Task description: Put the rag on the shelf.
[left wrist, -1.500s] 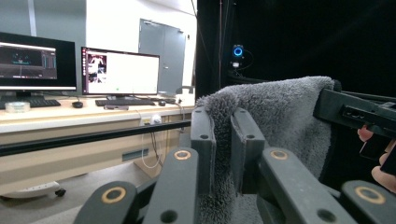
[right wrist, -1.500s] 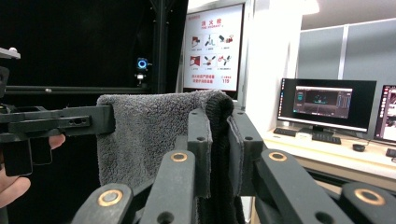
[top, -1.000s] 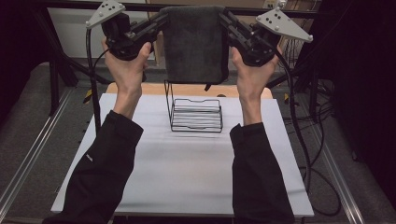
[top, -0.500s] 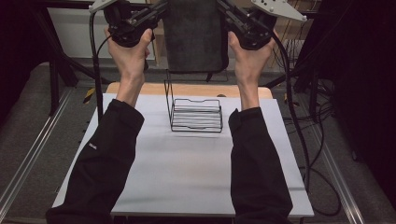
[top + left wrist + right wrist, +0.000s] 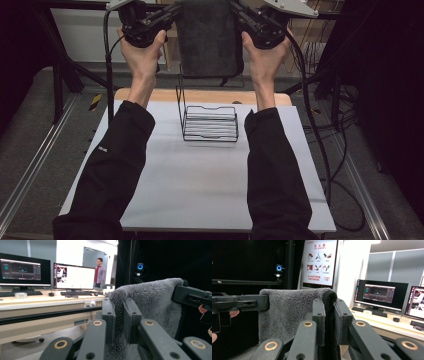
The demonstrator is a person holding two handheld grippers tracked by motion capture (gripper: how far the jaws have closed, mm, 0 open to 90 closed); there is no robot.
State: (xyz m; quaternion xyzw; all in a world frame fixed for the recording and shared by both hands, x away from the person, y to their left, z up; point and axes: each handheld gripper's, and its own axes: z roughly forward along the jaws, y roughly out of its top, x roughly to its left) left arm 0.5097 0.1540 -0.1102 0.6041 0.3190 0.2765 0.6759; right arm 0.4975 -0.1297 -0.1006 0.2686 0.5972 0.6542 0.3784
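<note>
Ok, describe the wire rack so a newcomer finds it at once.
Start from the white table. At its far end, below the grey towel held up between both raised hands, stands the black wire rack. It is the one open metal frame resting on the tabletop.

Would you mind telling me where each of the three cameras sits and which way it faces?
High view: fixed above the person's side, facing forward and down on the table and wire rack; both forearms and hands show.
Left gripper view: rides the left gripper, looking level along its jaws, clamped on a grey towel, toward desks with monitors.
Right gripper view: rides the right gripper, looking along its jaws toward a poster.
Shared: both gripper views show the towel and the other gripper at its far corner.
</note>
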